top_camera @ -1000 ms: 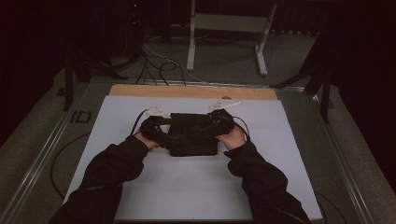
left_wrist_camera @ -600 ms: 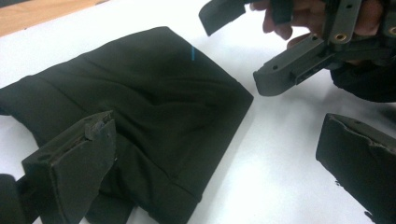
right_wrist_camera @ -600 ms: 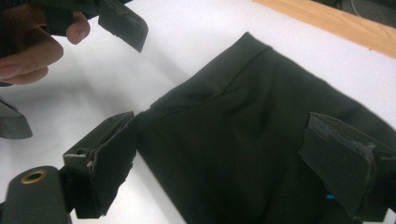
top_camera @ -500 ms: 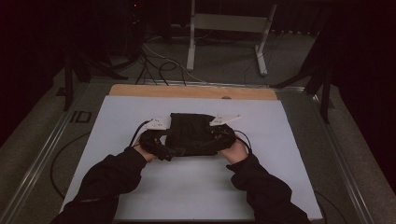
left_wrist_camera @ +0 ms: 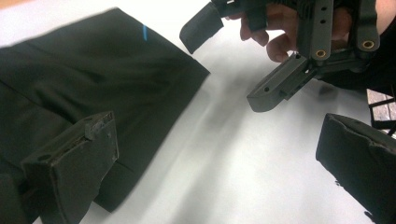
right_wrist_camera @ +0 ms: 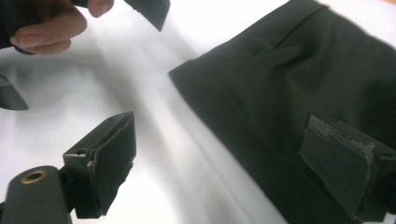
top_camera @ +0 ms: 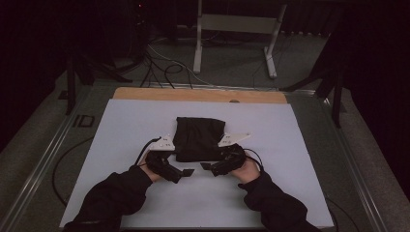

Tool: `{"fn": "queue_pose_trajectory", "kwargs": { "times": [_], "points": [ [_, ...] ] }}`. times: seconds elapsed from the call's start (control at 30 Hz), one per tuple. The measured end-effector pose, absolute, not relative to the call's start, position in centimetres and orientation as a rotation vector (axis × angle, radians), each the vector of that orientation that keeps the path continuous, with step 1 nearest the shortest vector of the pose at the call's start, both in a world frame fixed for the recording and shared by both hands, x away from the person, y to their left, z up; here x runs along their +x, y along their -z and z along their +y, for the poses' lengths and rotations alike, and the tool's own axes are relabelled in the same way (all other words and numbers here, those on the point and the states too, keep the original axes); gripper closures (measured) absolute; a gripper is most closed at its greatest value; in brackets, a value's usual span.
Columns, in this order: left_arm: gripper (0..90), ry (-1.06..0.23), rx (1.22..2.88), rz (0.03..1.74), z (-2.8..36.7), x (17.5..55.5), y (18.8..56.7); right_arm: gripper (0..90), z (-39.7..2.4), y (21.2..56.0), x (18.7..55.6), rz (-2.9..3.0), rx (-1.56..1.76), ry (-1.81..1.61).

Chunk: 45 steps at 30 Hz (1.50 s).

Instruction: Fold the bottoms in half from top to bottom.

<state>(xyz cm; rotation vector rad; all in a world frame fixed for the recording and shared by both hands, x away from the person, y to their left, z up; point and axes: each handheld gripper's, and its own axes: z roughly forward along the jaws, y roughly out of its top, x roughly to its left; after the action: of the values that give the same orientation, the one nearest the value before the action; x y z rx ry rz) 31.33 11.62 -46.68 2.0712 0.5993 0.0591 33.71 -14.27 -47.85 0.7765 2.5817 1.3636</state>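
A white counter [top_camera: 290, 145] carries a folded black garment [top_camera: 198, 137] at its middle. Just beyond the garment's near edge, the left gripper [top_camera: 186, 172] sits at the near left corner and the right gripper [top_camera: 207, 166] at the near right corner, tips pointing toward each other. Both grippers stand wide apart and hold nothing.

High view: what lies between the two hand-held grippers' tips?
Bare white table. The left gripper and right gripper face each other just below the black cloth, both open.
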Motion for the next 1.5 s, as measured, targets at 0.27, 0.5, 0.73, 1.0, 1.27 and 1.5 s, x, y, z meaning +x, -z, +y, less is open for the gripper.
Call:
{"fn": "queue_pose_trajectory", "kwargs": {
  "times": [0.27, 0.5, 0.73, 1.0, 1.27, 1.5],
  "points": [
    [0.0, -0.046, 2.072, 0.563, 11.7, 29.7, 47.4, 10.6, -14.5, 48.4, 32.2, 2.608, 0.731, -1.362],
    [0.0, -0.034, 2.102, 0.539, 12.2, 28.7, 48.3, 10.5, -14.6, 49.1, 30.7, 2.649, 0.675, -1.322],
    [0.0, -0.015, 2.109, 0.525, 13.2, 27.4, 48.9, 10.5, -15.2, 49.3, 29.3, 2.685, 0.646, -1.305],
    [0.0, -0.014, 2.106, 0.518, 13.6, 26.8, 48.9, 10.5, -16.0, 49.4, 28.6, 2.674, 0.654, -1.282],
    [0.0, -0.017, 2.119, 0.517, 14.7, 26.3, 48.9, 10.5, -17.2, 49.5, 27.8, 2.672, 0.652, -1.27],
    [0.0, -0.032, 2.122, 0.543, 16.7, 25.9, 48.9, 10.5, -18.4, 49.5, 27.4, 2.651, 0.672, -1.26]
  ]
}}
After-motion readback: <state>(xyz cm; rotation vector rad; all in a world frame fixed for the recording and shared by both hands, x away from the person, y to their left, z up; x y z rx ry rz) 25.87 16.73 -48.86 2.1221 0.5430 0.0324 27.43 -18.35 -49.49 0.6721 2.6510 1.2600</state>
